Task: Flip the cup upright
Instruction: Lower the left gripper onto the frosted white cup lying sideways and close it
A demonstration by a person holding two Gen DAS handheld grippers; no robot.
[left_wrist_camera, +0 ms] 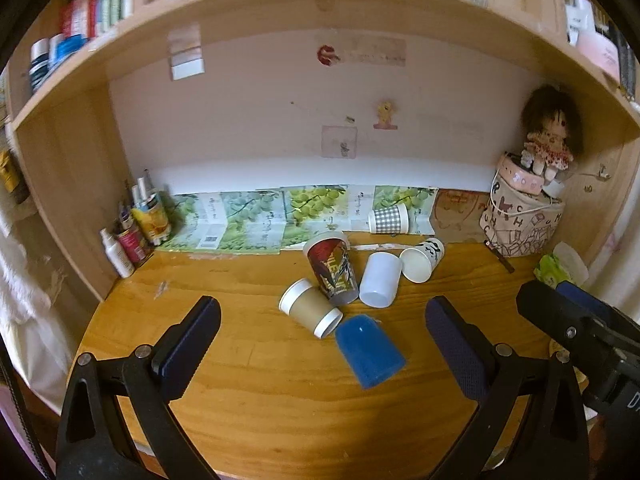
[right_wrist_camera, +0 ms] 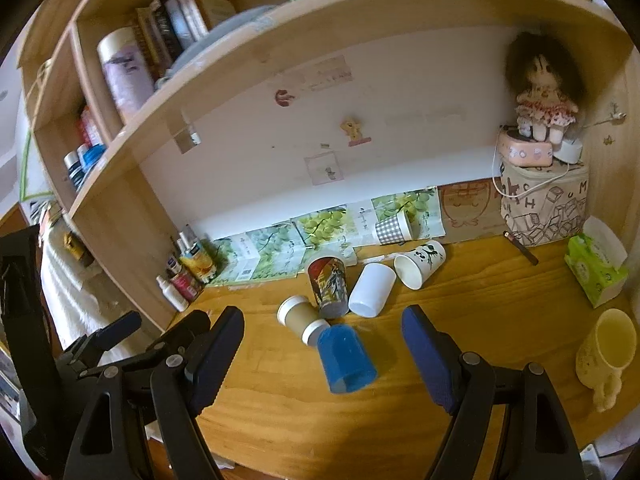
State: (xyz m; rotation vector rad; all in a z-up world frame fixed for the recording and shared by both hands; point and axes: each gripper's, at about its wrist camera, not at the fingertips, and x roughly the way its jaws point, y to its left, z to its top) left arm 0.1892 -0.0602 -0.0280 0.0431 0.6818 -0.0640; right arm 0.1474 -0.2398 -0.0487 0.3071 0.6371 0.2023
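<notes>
Several cups lie on their sides on the wooden desk (left_wrist_camera: pixel 248 392): a blue plastic cup (left_wrist_camera: pixel 370 352) (right_wrist_camera: pixel 346 358) nearest me, a brown paper cup (left_wrist_camera: pixel 310 308) (right_wrist_camera: pixel 302 320), a red printed cup (left_wrist_camera: pixel 332 268) (right_wrist_camera: pixel 328 282), a plain white cup (left_wrist_camera: pixel 380 278) (right_wrist_camera: pixel 372 288), a white cup with black marks (left_wrist_camera: pixel 422 260) (right_wrist_camera: pixel 420 262) and a checked cup (left_wrist_camera: pixel 389 219) (right_wrist_camera: pixel 394 227) at the back. My left gripper (left_wrist_camera: pixel 322 320) is open and empty, just before the blue cup. My right gripper (right_wrist_camera: pixel 322 330) is open and empty, the blue cup between its fingers' line.
A yellow mug (right_wrist_camera: pixel 608 350) stands at the right. A green tissue box (right_wrist_camera: pixel 596 268) and a printed bag with a doll (left_wrist_camera: pixel 524 220) are at the back right. Bottles (left_wrist_camera: pixel 132 236) stand at the back left. A shelf (left_wrist_camera: pixel 320 8) hangs overhead.
</notes>
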